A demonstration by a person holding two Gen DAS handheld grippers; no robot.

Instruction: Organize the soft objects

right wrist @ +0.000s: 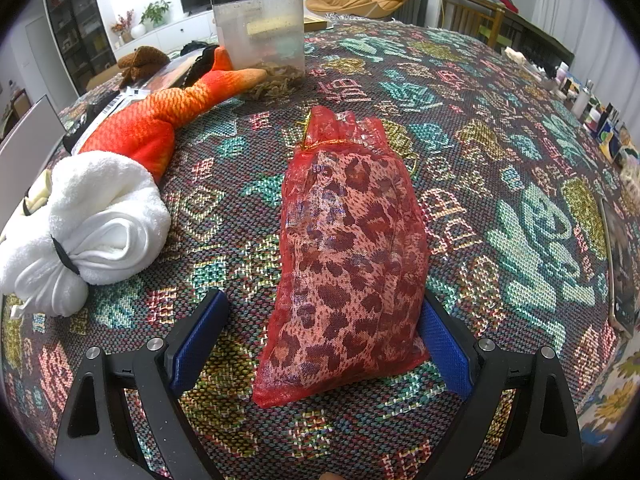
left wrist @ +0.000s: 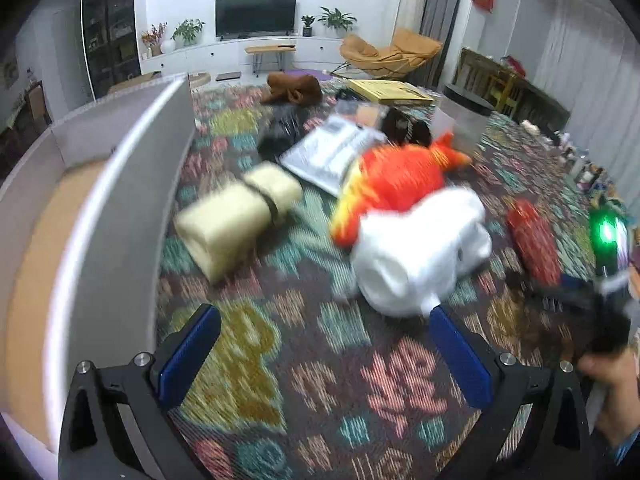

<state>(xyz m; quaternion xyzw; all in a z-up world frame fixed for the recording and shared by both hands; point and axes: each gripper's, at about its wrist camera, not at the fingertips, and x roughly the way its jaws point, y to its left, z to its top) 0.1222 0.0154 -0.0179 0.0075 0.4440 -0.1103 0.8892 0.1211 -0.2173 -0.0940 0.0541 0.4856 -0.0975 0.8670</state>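
1. A red mesh pouch (right wrist: 348,256) with a leopard-print item inside is seen lying on the patterned tablecloth (right wrist: 500,184), its gold-tied neck pointing away; it sits between the fingers of the right gripper (right wrist: 320,344); the jaws are spread, the right pad touching or just beside the pouch, the left pad apart from it.
2. A white rolled towel (right wrist: 92,232), bound by a dark band, is noted to the left, touching an orange plush fish (right wrist: 160,120); a clear lidded container (right wrist: 260,28) stands beyond the fish's tail.
3. The left gripper (left wrist: 324,356) is seen over bare cloth, fingers spread and empty; the view is blurred.
4. A cream rolled towel (left wrist: 236,216) lies beside a grey-walled box (left wrist: 120,208); the white towel (left wrist: 420,248) and fish (left wrist: 396,180) lie to its right.
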